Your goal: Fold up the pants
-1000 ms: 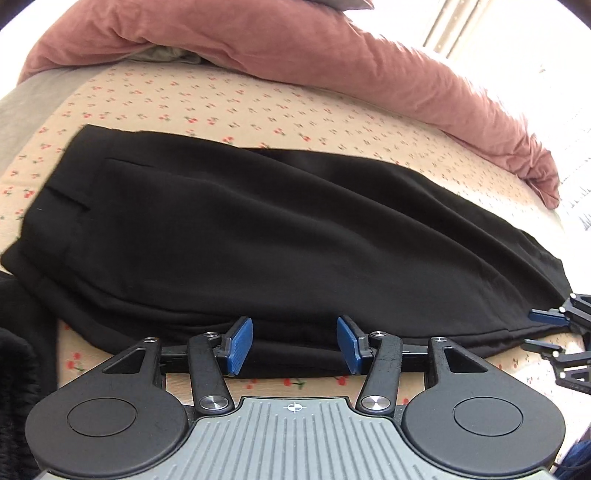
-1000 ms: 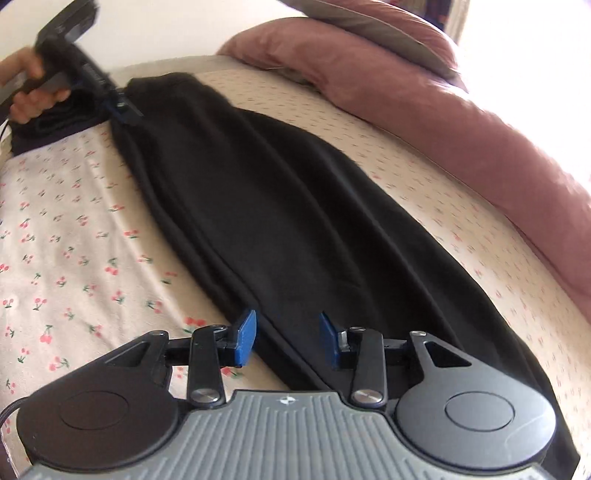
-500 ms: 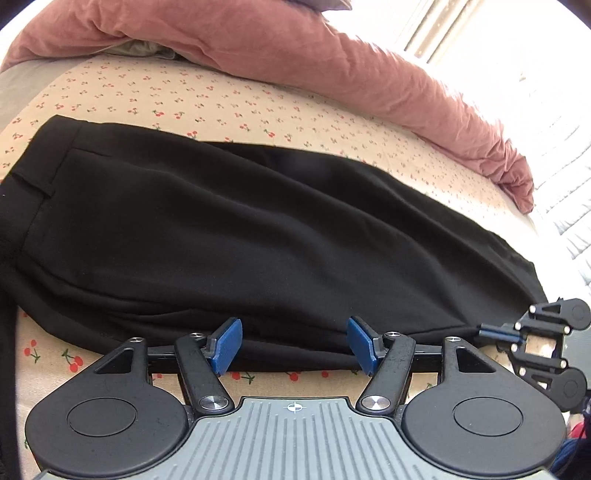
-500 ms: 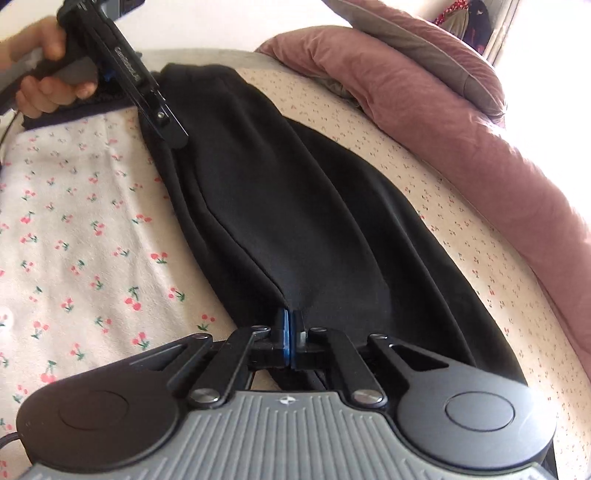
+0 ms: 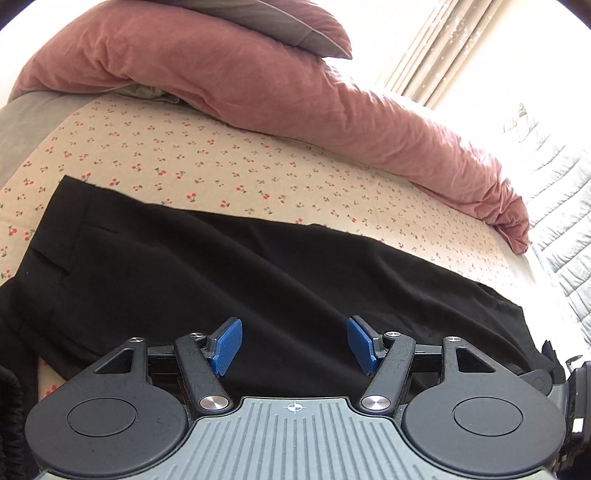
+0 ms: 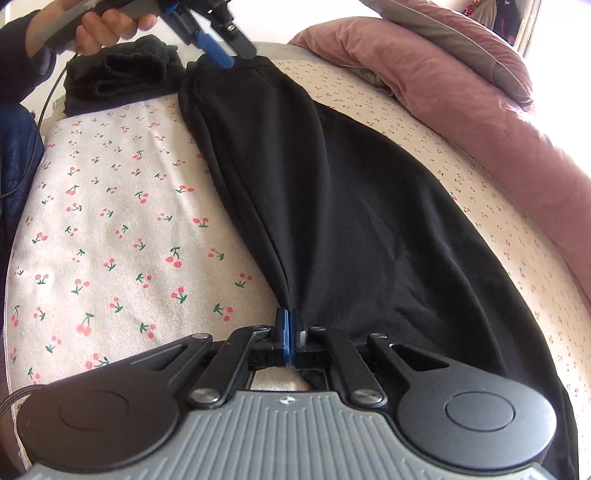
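Pants: black pants point(image 6: 351, 206) lie stretched lengthwise on the bed, flat and doubled so that one leg seems to lie on the other; from the right wrist view they run from the near bottom edge up to the far top left, and from the left wrist view point(image 5: 229, 280) they spread across the middle of the picture.
Bed: the sheet point(image 6: 110, 206) is pale with a small red cherry print; the pants lie on it, with bare sheet on both long sides.
Right tongs: the right tongs point(image 6: 289, 341) are pressed together, blue pads face to face, clamped on the near edge of the pants; the cloth gathers into a few tight creases that run up from the pinch.
Left tongs: the left tongs point(image 5: 294, 345) stand apart, blue pads well separated and nothing pinched; black cloth lies below and beyond the gap, and I cannot tell whether the pads touch it.
Left tongs, seen from the right wrist: they point(image 6: 225, 50) hang at the far end of the pants, a blue pad just at the edge of the cloth, gripped by a hand point(image 6: 107, 26) in a dark sleeve.
Pink duvet: a rumpled dusty-pink duvet point(image 5: 258, 85) is bunched along the far side of the bed, apart from the pants.
Grey pillow: a grey pillow point(image 5: 288, 26) rests on top of the duvet.
Dark bundle: a dark folded cloth point(image 6: 118, 74) sits on the bed just beside the far end of the pants.
Curtain: a bright curtain point(image 5: 436, 55) hangs behind the bed at the upper right.
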A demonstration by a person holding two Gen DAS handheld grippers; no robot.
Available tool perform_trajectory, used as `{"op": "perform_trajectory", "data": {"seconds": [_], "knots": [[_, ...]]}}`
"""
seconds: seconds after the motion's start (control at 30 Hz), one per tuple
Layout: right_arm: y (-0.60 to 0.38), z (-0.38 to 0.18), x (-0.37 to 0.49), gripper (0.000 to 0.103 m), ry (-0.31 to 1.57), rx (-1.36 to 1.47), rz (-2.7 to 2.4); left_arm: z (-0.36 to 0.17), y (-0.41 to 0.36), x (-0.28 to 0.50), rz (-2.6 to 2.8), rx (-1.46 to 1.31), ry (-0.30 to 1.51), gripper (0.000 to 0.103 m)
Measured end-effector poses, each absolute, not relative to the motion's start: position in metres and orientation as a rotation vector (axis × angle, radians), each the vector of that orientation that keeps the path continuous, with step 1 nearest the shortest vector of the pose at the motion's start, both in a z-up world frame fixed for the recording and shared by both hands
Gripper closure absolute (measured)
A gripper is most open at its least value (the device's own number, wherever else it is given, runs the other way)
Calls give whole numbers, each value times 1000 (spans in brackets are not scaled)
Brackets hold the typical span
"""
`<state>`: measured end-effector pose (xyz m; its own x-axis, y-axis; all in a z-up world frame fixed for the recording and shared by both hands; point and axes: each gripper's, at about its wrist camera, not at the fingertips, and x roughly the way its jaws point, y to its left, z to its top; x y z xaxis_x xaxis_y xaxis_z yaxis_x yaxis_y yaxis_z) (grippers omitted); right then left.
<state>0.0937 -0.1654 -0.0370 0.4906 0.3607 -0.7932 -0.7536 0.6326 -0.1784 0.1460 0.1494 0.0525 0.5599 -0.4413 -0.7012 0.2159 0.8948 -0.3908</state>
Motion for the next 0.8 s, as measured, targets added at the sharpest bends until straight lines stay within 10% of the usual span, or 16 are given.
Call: {"op": "perform_trajectory", "data": {"seconds": [0.67, 0.8], "knots": [[-394, -59, 227, 91, 902, -333, 25, -29, 108, 181, -280, -244, 1047, 42], [-404, -68, 241, 103, 860, -301, 45, -28, 94, 183, -254, -189, 1049, 42]]}}
